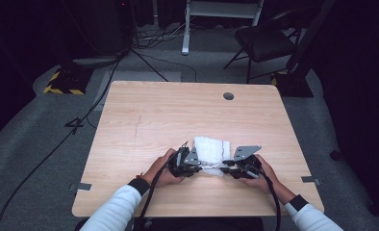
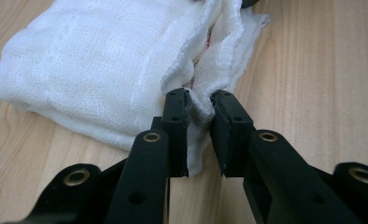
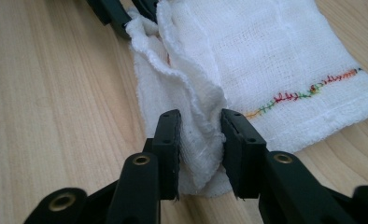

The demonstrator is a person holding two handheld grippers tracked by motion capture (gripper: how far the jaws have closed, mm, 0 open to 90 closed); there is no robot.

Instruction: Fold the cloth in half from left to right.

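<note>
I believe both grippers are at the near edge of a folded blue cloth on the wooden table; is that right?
Not quite: the cloth is white, not blue, as the high view shows. The left gripper and right gripper are indeed at its near edge on the wooden table.

Light wood table (image 1: 144, 115), plain grain, rounded corners. Round grey grommet hole (image 1: 228, 96) in tabletop nr far edge, right of table centre. Grey tape tabs on table's side edges: one left (image 1: 83, 186), one right (image 1: 309, 179), both nr near corners. Beyond table's far edge: white desk frame (image 1: 221, 14), black folding chair (image 1: 264, 41) to far right. Yellow-black hazard-striped block (image 1: 65, 82) off table's far-left corner. Black cables (image 1: 57, 144) over grey carpet, left of table.
</note>
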